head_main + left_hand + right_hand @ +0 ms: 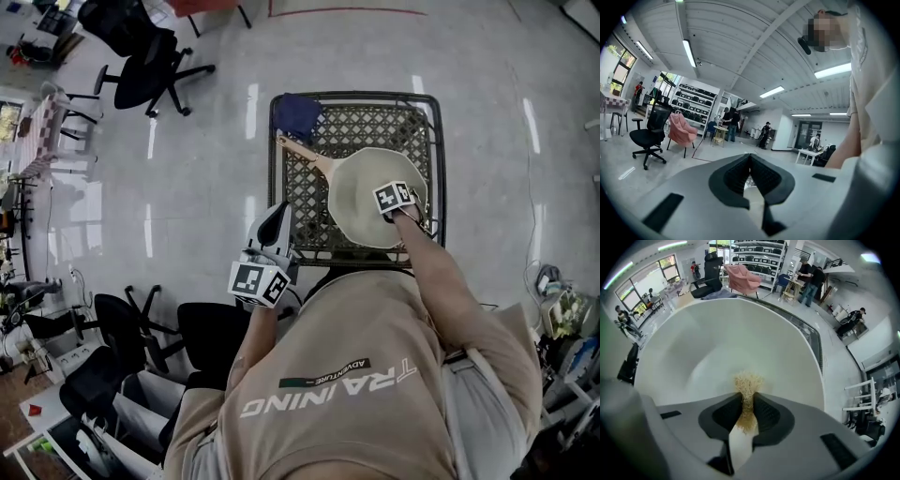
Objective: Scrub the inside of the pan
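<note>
A cream pan (370, 192) with a wooden handle (305, 155) lies on a metal lattice table (300, 202). My right gripper (398, 211) points steeply down into the pan's right side. In the right gripper view it (747, 401) is shut on a tan fibrous scrubber (747, 383), whose tuft rests against the pan's pale inside (717, 343). My left gripper (278, 217) hangs off the table's front-left corner, apart from the pan. In its own view the left gripper (750, 161) points out level into the room, its jaws closed together with nothing between them.
A dark blue cloth (295, 112) lies at the table's far left corner, beyond the handle. Black office chairs stand on the floor at far left (141, 70) and near left (122, 328). The person's torso fills the near edge of the head view.
</note>
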Action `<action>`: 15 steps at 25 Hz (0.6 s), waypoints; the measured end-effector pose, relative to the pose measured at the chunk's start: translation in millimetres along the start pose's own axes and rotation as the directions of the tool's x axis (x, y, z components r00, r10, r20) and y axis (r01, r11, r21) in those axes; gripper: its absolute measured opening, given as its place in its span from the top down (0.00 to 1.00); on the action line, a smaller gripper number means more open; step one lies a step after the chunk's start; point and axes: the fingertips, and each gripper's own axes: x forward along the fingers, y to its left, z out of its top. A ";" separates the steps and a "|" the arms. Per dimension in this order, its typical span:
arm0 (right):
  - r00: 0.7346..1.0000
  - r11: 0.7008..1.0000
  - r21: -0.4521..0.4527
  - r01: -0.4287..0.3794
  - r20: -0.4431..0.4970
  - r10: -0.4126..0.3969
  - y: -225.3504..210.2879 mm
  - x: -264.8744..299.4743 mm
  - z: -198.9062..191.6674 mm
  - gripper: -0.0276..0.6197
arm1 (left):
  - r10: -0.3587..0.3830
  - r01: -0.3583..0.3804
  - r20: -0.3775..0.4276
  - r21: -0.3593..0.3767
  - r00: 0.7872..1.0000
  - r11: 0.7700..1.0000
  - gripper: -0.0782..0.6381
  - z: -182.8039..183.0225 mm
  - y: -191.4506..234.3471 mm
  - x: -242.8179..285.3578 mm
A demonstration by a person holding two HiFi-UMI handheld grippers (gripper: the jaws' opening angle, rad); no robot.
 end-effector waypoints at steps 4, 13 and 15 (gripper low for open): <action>0.968 0.968 -0.045 -0.249 0.016 0.249 65.8 -20.8 5.3 0.82 | 0.002 -0.002 0.018 0.003 1.000 1.000 0.87 4.2 3.1 -1.7; 0.949 0.932 -0.179 -0.314 -0.024 0.315 125.5 -2.9 -10.6 0.82 | 0.038 -0.038 0.006 0.029 0.999 0.999 0.87 6.6 5.9 -23.2; 0.956 0.940 -0.177 -0.292 -0.048 0.288 111.2 0.9 -17.8 0.82 | 0.046 -0.047 0.007 0.027 0.999 0.999 0.87 9.0 6.9 -29.0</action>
